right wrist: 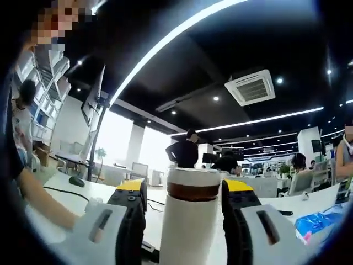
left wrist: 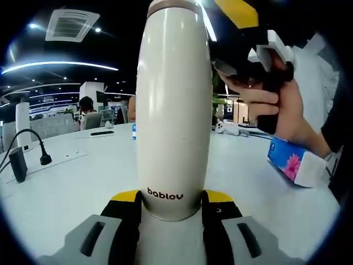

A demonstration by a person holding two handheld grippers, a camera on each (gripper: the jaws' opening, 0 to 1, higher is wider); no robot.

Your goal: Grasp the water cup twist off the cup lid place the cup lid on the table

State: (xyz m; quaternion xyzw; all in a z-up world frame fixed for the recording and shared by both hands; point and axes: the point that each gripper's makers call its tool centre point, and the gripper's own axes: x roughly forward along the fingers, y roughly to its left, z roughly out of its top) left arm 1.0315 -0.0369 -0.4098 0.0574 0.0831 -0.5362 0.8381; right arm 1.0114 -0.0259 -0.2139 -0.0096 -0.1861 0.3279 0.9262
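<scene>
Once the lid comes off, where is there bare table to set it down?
Bare white table lies left of the cream steel water cup, between it and the black power plug. Another bare patch sits between the cup and the blue tissue pack. That side is tighter: the person's hand hangs there.

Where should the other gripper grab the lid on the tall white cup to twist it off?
Grip the cup lid by its round side wall, one of the fingers on each opposite side, coming level with the top. The water cup stands upright, its base clamped by the left gripper, so the lid sits on top. The right gripper brackets it; whether it squeezes is unclear.
</scene>
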